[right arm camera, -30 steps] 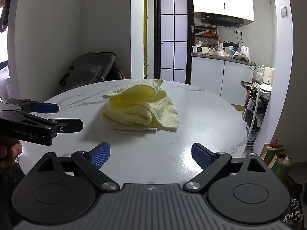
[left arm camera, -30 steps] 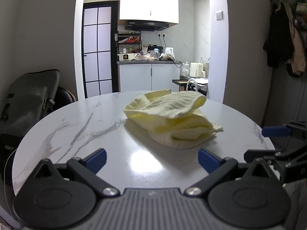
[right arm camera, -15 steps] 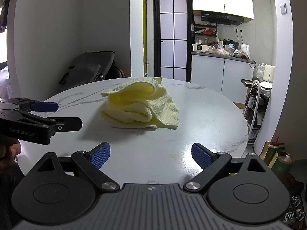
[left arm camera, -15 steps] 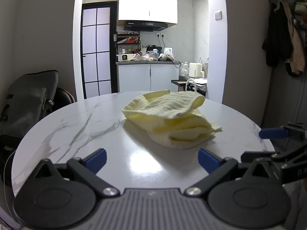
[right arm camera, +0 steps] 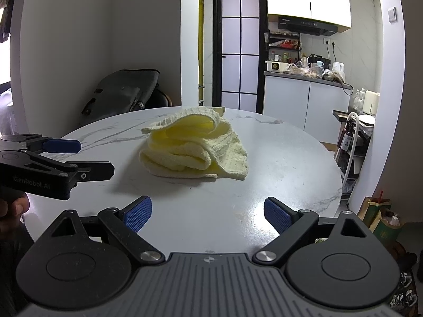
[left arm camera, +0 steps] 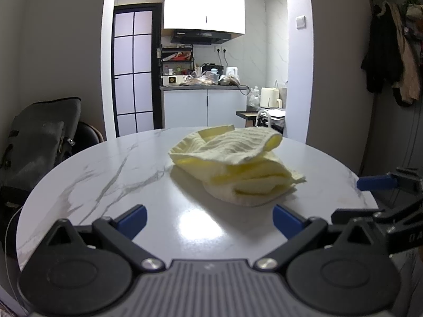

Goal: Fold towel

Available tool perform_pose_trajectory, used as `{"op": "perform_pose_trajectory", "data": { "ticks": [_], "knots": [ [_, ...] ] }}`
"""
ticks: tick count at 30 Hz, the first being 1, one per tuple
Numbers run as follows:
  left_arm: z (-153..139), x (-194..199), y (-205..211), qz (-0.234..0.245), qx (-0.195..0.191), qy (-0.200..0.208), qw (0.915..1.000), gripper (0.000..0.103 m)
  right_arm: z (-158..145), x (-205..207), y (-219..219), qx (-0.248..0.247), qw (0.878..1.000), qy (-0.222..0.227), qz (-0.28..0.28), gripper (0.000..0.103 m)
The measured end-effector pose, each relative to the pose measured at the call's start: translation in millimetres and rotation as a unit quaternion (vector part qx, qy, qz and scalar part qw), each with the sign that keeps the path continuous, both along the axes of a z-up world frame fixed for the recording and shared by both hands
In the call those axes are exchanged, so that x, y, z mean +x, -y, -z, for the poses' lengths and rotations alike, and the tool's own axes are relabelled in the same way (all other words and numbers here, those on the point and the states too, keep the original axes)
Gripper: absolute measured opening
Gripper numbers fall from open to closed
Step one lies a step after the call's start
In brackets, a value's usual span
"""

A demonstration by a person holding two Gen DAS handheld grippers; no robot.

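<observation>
A yellow towel lies bunched up in the middle of the round table. The left gripper and right gripper are both wide apart, holding nothing, near the table's edge.

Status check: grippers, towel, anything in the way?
Left gripper open, empty. Right gripper open, empty, short of the towel. Towel bunched in a heap on the marble table, not folded. Nothing in the way.
</observation>
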State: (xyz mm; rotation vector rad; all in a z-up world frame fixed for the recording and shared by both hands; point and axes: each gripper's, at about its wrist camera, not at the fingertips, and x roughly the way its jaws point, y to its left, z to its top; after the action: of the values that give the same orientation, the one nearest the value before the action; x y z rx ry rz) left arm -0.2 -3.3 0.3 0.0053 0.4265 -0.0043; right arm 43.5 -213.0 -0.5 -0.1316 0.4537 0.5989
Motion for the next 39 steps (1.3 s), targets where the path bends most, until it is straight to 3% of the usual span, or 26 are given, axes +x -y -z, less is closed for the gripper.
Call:
{"op": "perform_pose_trajectory", "data": {
  "ticks": [28, 39],
  "knots": [
    [3.4, 1.8, 4.1, -0.006, 0.0, 0.003, 1.0, 0.103, 0.5, 0.2, 3.8, -0.005, 1.0, -0.003, -0.011, 0.095],
    [-8.5, 5.2, 7.9, -0.022, 0.006, -0.003, 0.9997, 0.103, -4.9, 3.8, 8.2, 0.022, 0.999, -0.012, -0.029, 0.095]
  ]
}}
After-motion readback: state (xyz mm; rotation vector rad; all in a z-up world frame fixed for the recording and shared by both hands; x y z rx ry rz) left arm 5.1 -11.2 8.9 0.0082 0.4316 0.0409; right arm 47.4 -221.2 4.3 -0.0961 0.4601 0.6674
